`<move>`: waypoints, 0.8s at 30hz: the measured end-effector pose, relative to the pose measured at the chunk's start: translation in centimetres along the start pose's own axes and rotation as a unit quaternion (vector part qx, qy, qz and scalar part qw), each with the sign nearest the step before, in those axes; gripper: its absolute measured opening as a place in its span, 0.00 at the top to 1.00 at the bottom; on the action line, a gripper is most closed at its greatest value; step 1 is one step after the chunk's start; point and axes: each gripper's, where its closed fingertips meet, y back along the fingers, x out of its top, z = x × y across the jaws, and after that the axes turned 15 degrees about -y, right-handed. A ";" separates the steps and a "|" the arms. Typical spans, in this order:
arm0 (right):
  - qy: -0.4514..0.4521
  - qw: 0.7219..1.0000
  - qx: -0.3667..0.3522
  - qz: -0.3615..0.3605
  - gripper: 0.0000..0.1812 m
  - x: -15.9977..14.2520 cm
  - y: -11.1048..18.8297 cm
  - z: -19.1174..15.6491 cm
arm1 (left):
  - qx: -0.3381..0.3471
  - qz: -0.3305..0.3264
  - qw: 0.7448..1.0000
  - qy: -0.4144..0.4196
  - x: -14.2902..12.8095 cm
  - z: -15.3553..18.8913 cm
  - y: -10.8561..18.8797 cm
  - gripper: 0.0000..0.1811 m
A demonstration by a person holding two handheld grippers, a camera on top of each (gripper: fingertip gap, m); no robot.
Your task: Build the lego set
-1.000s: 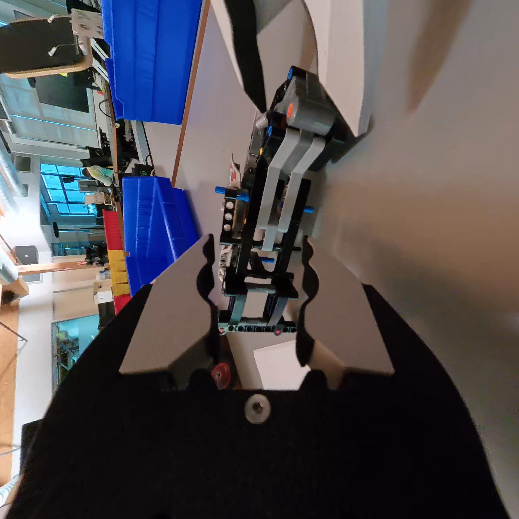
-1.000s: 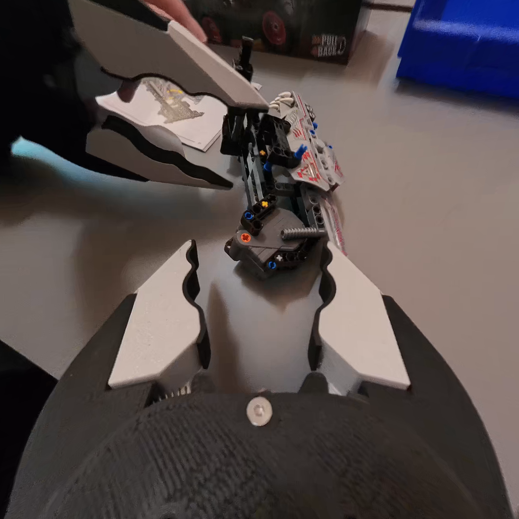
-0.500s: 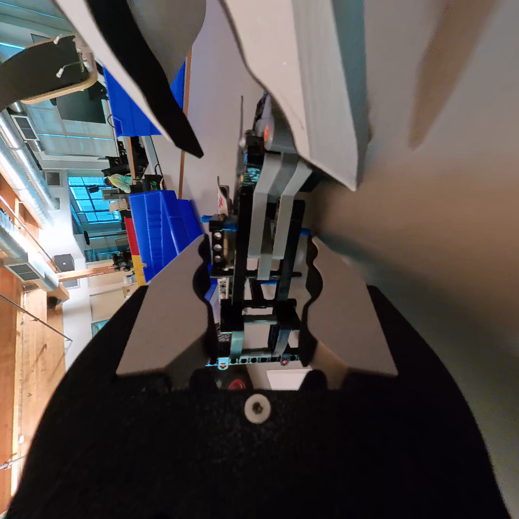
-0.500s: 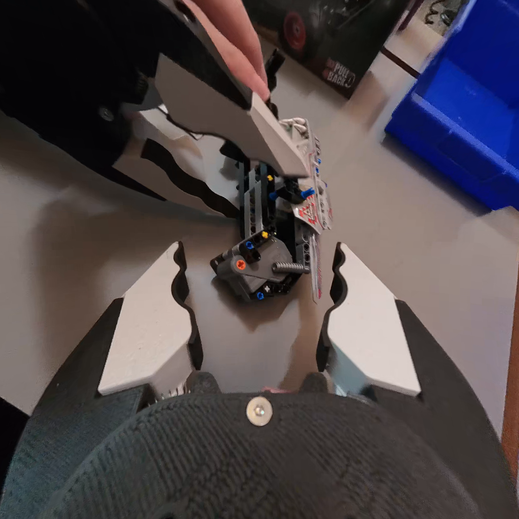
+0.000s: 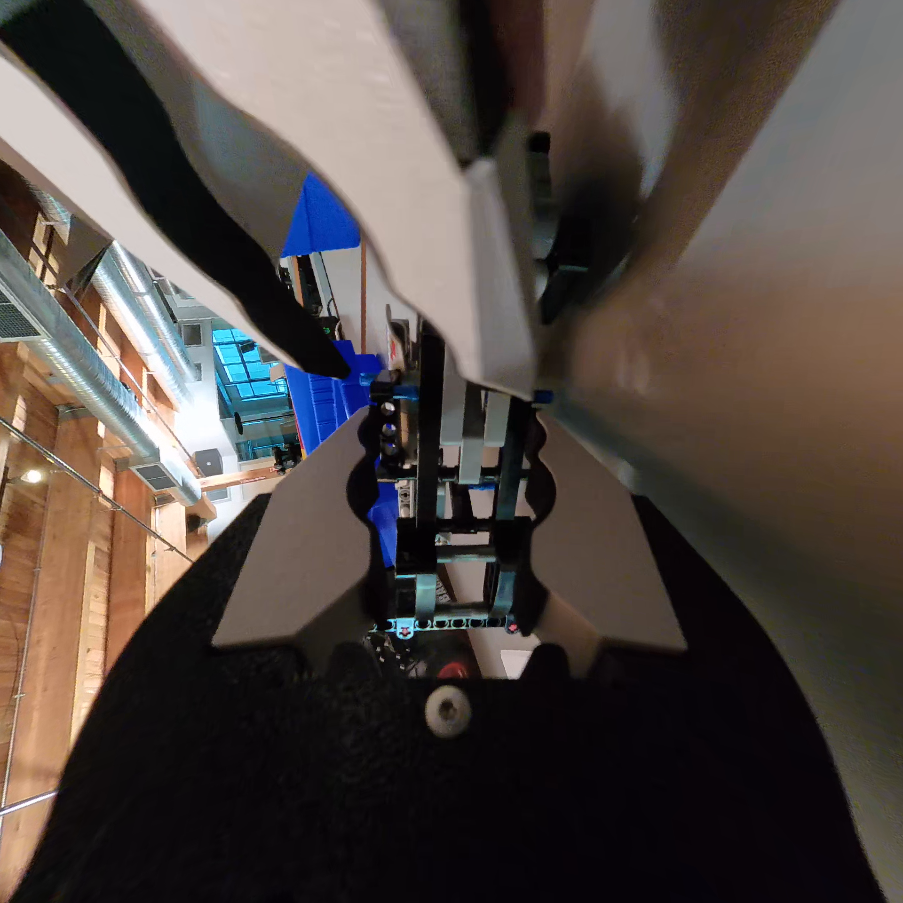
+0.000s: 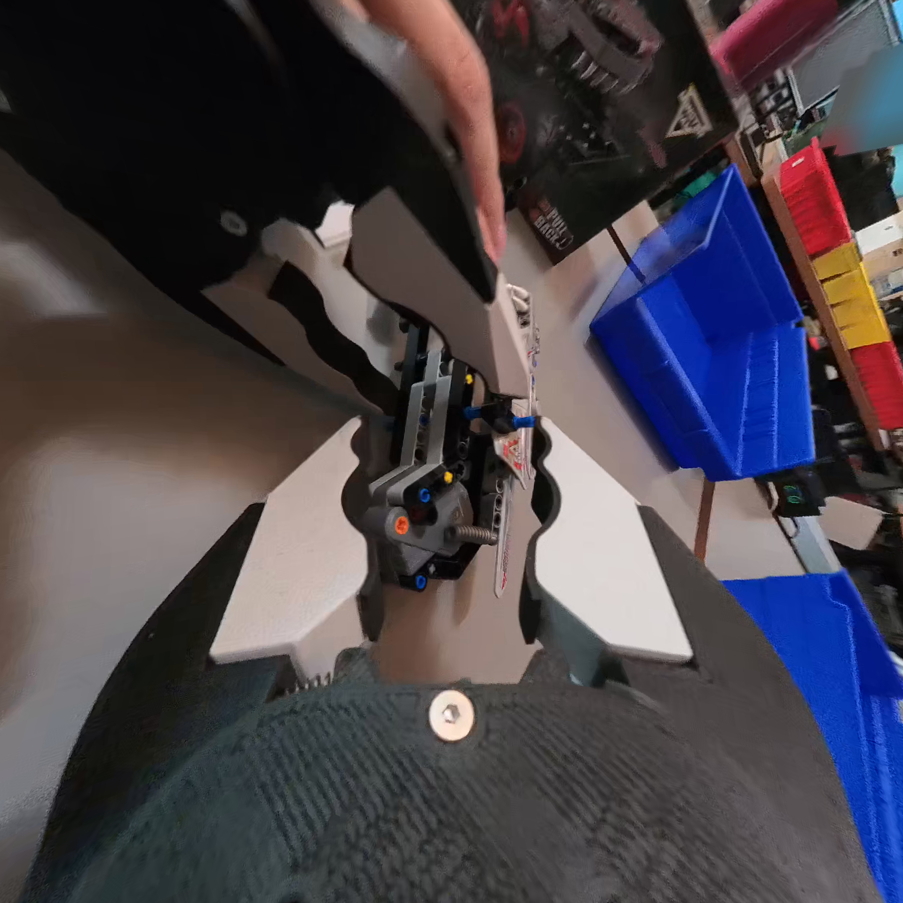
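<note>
The lego model (image 5: pixel 464 493), a long frame of black and grey beams with blue pins, lies on the pale worktop (image 6: pixel 581 303) and sits between the fingers of both tools at once. In the left wrist view the left tool (image 5: pixel 452 469) fills the lower half of the frame; its grey fingers (image 5: pixel 303 542) stand on either side of the frame's near end, their dark wavy inner edges right against the black beams, so it appears closed on the model. The right tool (image 5: pixel 430 205) looms from the top of that frame, blurred, over the model's far end. In the right wrist view the right tool (image 6: pixel 447 493) has its fingers spread around the grey motor block (image 6: pixel 420 523) with its orange pin and small metal spring; the left finger is against the block while a gap shows on the right side, so the tool looks open. The left tool (image 6: pixel 391 342) comes down from the upper left with a person's hand (image 6: pixel 459 112) on it. A dark printed box (image 6: pixel 586 112) stands at the top, and blue bins (image 6: pixel 708 332) sit at the right.
</note>
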 end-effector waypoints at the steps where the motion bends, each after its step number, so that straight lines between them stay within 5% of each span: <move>1: 0.018 1.000 -0.011 -0.013 0.60 -0.4 -0.3 -0.1 | 0.000 0.000 1.000 0.001 0.1 0.0 0.0 0.68; 8: 0.081 0.991 -0.098 -0.043 0.58 -1.7 -1.5 0.3 | 0.003 -0.002 1.000 0.000 0.4 -0.3 -0.3 0.68; 17: 0.215 0.972 -0.096 0.021 0.64 -0.6 -0.6 -0.4 | 0.010 0.001 1.000 0.000 0.7 -0.6 -0.4 0.68; 24: 0.196 0.975 -0.103 0.032 0.63 -1.1 -1.2 0.0 | 0.018 0.017 1.000 0.004 0.7 -0.7 -0.7 0.68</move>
